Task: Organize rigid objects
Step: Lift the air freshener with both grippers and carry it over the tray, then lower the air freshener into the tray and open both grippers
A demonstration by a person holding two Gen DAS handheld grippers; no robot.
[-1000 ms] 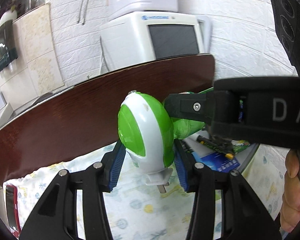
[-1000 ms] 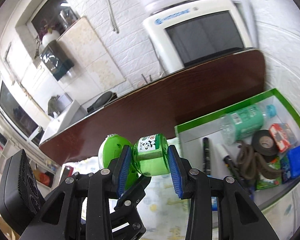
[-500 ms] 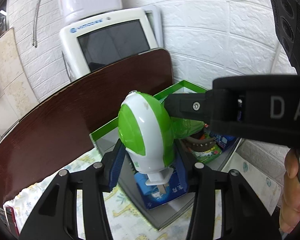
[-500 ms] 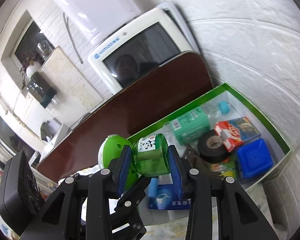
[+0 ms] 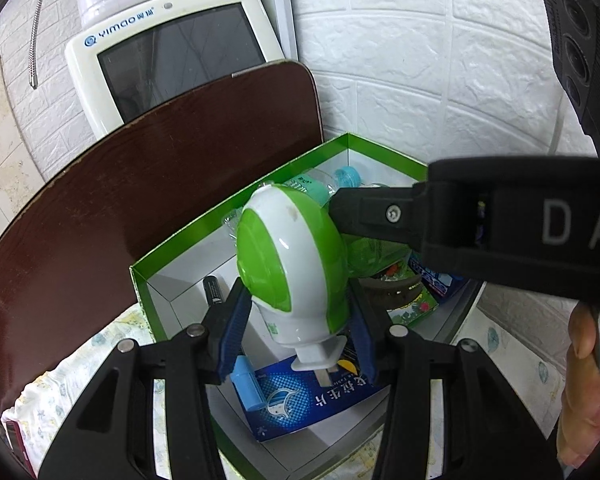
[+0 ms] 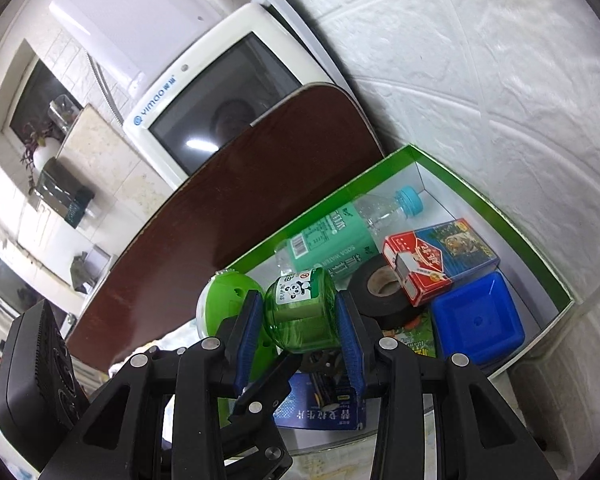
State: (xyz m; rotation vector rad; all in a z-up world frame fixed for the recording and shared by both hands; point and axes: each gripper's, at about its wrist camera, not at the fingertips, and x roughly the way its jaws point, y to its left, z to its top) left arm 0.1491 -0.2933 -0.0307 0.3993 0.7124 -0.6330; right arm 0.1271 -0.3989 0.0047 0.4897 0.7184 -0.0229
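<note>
My left gripper [image 5: 296, 340] is shut on a green-and-white plug-in repellent heater [image 5: 292, 264], plug pins pointing down. My right gripper [image 6: 300, 320] is shut on the green liquid bottle [image 6: 302, 312] joined to that heater [image 6: 220, 300]. Both hold the device above the green-rimmed cardboard box [image 5: 240, 200], which also shows in the right wrist view [image 6: 480, 200]. The right gripper's body [image 5: 500, 232] crosses the left wrist view.
In the box lie a teal-labelled water bottle [image 6: 340, 236], black tape roll [image 6: 380, 284], red card pack [image 6: 432, 260], blue square tub [image 6: 480, 320], blue packet [image 5: 316, 404] and a black marker [image 5: 214, 292]. A brown board [image 5: 140, 200] and white appliance [image 5: 180, 52] stand behind.
Both grippers have carried the heater and bottle right and forward, from over the patterned cloth to above the open box. Their grip has not changed.
</note>
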